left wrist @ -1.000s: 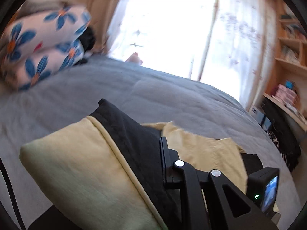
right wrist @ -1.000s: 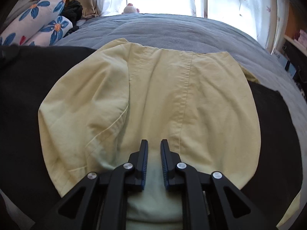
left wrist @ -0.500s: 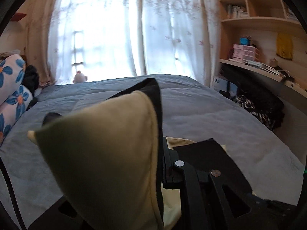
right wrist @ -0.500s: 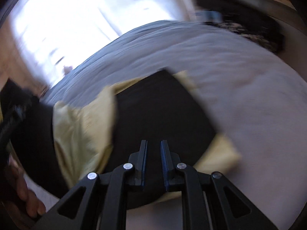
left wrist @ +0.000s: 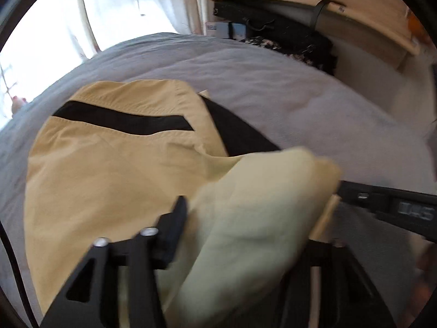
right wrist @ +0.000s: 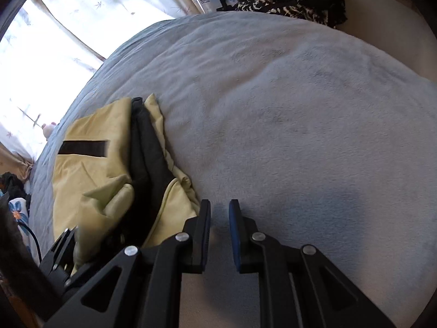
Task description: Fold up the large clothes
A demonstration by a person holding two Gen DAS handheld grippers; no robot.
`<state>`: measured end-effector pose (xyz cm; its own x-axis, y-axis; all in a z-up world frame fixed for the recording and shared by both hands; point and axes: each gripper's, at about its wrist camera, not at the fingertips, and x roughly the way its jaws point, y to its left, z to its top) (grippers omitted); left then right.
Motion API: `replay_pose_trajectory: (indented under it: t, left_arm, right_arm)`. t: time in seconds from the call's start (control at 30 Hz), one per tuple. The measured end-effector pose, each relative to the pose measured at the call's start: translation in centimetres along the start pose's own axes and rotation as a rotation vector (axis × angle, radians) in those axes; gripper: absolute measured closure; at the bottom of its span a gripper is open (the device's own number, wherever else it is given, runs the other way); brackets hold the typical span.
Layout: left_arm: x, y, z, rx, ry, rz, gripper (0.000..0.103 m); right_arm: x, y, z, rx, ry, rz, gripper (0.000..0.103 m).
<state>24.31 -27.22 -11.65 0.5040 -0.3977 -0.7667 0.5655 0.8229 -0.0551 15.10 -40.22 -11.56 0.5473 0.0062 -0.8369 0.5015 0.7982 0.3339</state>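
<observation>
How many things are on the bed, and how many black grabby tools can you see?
Yellow and black garment: 1
Tools, left tool and right tool: 2
Grey bed cover: 1
Total: 4

My right gripper (right wrist: 220,218): matte black linkage, silver screws, blue pads (right wrist: 234,227); left gripper (left wrist: 245,218) likewise black.

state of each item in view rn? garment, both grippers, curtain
yellow-and-black garment: folded over on the grey bed cover, one yellow fold held up off the pile.
left gripper: shut on that yellow fold.
right gripper: narrow gap between its fingers, holding nothing, over bare cover.
curtain: drawn, backlit.
</observation>
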Motion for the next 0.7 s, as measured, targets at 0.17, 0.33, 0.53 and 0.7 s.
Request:
replay_pose_trajectory:
  t: [0.17,0.33,0.53,0.7]
  left_arm:
    - [-5.0,1.7,-0.5,-0.071,-0.05,-0.104,0.041]
    - [-11.0,7.2,-2.4,-0.207,-0.159,-0.038,0.035]
    - [-10.2,12.8,-4.0,-0.319,-0.092,0.172,0.035]
    - [-8.7,15.4,-5.9,-0.406,-0.051,0.196,0.035]
  right_arm:
    - [-1.3,1.0,0.7,-0.015,-0.022,0.106,0.088]
    - [-2.8,2.0,1.0,0.009,-0.008,0.276,0.069]
    - [-0.9,4.0,0.9,-0.064,0.097,0.275,0.069]
    - [2.1,5.1,0.6,-0.125,0.187,0.226,0.068]
